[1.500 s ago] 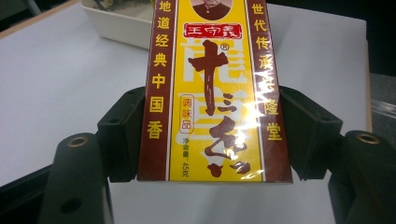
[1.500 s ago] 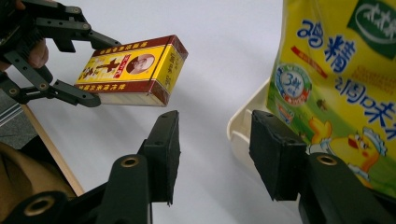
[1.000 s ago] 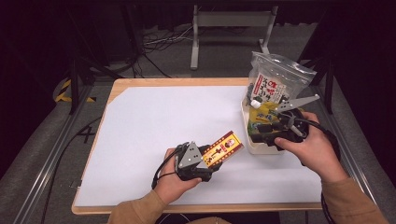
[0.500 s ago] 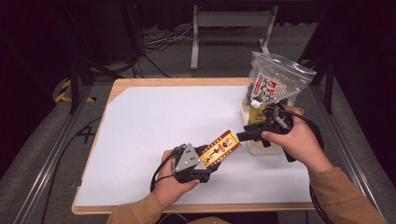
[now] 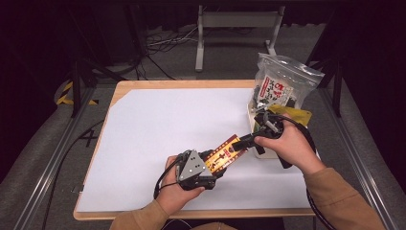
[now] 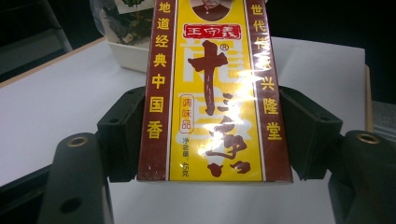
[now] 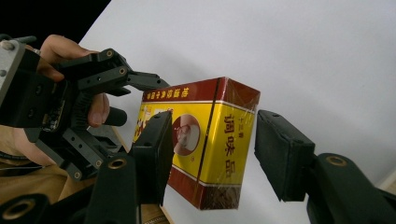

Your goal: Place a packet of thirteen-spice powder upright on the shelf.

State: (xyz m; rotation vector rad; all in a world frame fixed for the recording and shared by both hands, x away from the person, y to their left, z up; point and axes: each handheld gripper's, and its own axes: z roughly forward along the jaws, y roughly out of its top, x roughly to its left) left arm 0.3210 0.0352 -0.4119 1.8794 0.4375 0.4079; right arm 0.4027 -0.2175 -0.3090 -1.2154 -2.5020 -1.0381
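A yellow and dark red seasoning box (image 5: 227,152) with Chinese print is held above the white table. My left gripper (image 5: 215,164) is shut on its near end; in the left gripper view both pads press the long sides of the box (image 6: 210,93). My right gripper (image 5: 245,141) comes in from the right and straddles the far end of the box (image 7: 210,140). Its jaws have just been closing, and the right gripper (image 7: 217,154) still shows a gap between the right-hand pad (image 7: 280,154) and the box, so it is open.
A white tray (image 5: 269,153) stands at the table's right edge, behind my right hand, with a clear bag of packets (image 5: 282,86) and a yellow packet (image 5: 296,115) in it. The white sheet (image 5: 167,120) covers the wooden tabletop.
My right hand has moved left and down from the tray to the far end of the box, and its jaws now sit either side of it. The left hand and box stayed put.
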